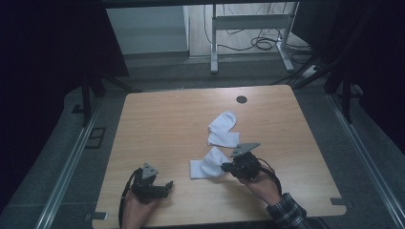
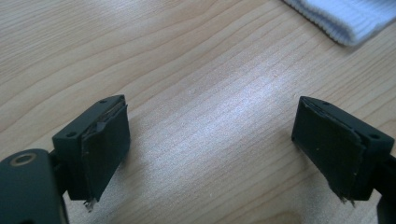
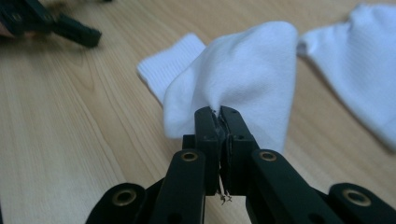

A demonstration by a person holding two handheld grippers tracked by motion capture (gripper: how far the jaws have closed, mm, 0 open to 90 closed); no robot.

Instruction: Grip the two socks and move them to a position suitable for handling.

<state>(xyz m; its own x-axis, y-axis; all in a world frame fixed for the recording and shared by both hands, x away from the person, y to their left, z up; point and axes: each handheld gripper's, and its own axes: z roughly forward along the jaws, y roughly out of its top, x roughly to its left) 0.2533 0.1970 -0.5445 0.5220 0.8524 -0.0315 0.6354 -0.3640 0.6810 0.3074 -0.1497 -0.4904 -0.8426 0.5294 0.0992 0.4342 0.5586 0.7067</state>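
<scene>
Right gripper view: right gripper point(image 3: 219, 114) pinches near sock point(image 3: 233, 74) by thin fold; risk: fabric slips free. Left gripper point(image 2: 210, 135) open, empty.

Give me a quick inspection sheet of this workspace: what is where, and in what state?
Surface: light wooden table, dark round hole near far edge.
Job's things: white cotton sock pinched at one end; second white sock lying flat beyond it.
Clutter: nothing seen.
Grippers: right claw shut on the near sock; left claw open, over bare wood.
Cables: black leads trail from both claws; more on the floor.
Surroundings: grey floor, white desk frame.
</scene>
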